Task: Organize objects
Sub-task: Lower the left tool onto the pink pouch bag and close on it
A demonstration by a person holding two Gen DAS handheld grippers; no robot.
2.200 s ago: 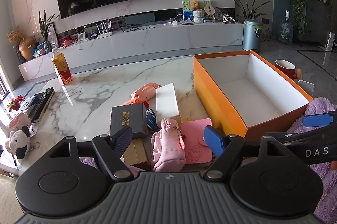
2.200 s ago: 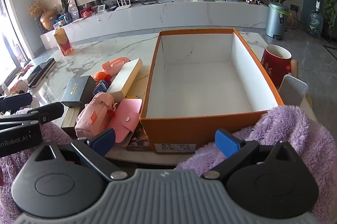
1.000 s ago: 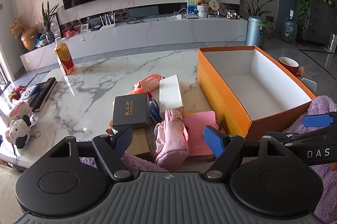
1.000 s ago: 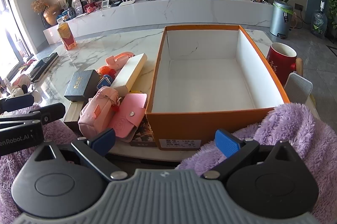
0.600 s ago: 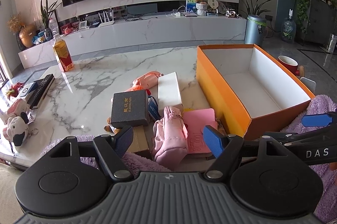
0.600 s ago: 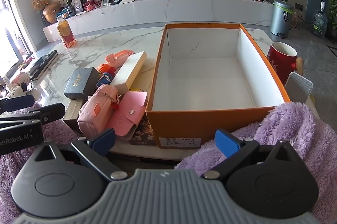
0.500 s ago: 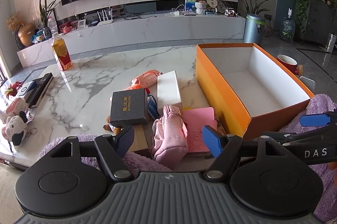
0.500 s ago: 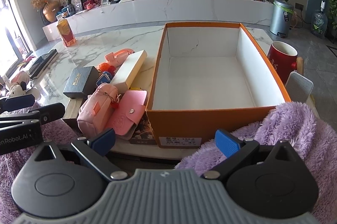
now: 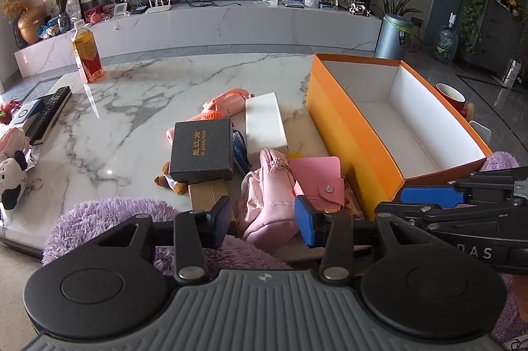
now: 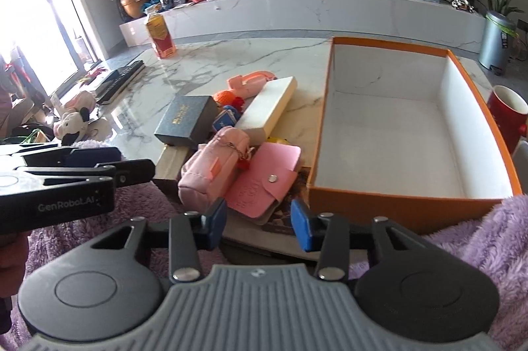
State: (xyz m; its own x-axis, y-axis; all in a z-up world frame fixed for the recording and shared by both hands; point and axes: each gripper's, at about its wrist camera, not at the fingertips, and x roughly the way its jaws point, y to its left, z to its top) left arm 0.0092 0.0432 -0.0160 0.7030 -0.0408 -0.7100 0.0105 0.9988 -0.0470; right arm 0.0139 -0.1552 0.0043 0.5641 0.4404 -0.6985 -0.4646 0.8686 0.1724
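A: Two hand-held grippers are hovering over the near edge of a marble counter (image 9: 138, 106) in a living room. The left gripper (image 9: 262, 219) is closing its fingers, the blue pads partly spread, with nothing pinched between them; the pink zip pouch (image 9: 269, 199) is lying beyond the gap.

B: And the right gripper (image 10: 259, 224)?

A: Its fingers are closing too, partly spread and pinching nothing. The pink snap wallet (image 10: 264, 182) is lying just past the tips, touching the pouch (image 10: 214, 166) on its left.

B: Where is the rest of the clutter sitting?

A: In a heap left of the orange box (image 9: 349, 133). A dark gift box with gold lettering (image 9: 203, 149) is resting on a tan flat box (image 9: 208, 194); a long white box (image 9: 265, 123) is lying at an angle on its right, and a pink plastic toy (image 9: 227, 100) is lying on the far side of the heap. A small brown bear charm (image 9: 173, 182) is poking out under the dark box.

B: And the orange box?

A: It is standing open on the right, white inside, holding nothing. A red mug (image 10: 508, 116) is standing just right of it.

A: At the far left, a bottled drink (image 9: 86, 53) is standing upright, well apart from the heap. A fuzzy purple sleeve (image 10: 475, 245) is showing beside the right gripper.
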